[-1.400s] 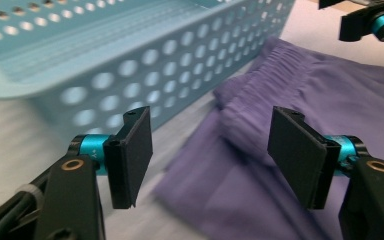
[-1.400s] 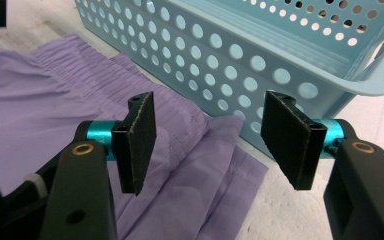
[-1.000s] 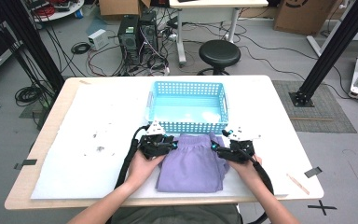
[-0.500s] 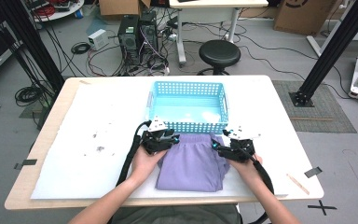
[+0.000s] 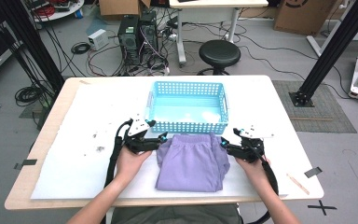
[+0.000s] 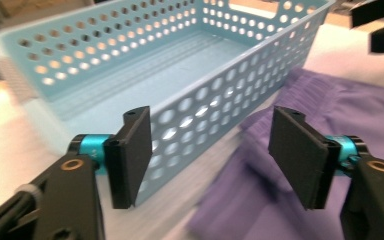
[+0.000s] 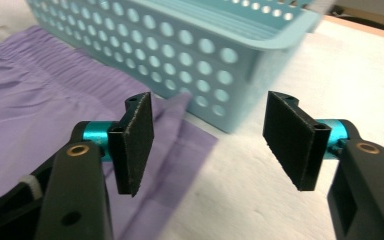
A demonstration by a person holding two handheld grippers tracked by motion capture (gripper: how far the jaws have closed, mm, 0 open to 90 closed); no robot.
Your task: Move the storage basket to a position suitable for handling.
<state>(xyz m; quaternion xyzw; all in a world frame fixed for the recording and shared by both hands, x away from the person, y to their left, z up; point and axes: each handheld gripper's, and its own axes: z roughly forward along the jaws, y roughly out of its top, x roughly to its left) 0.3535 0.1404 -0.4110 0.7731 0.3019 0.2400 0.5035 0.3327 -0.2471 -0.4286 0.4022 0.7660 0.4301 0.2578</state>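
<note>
Purple folded cloth (image 5: 192,161), perforated blue plastic basket (image 5: 188,106), flat black jaws apart

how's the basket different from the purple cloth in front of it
The basket is rigid light-blue plastic with perforated walls, standing open and empty; the purple cloth is soft fabric, folded flat on the table. The basket lies farther from the person, the cloth nearer, between the two grippers. Both sit on the white table cover.

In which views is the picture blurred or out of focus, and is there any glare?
Left gripper view: the purple cloth near the pads is smeared, the blue basket soft at its far corner. Right gripper view: basket sharp, cloth edge slightly blurred. High view: soft overall, pale glare on the basket floor.
</note>
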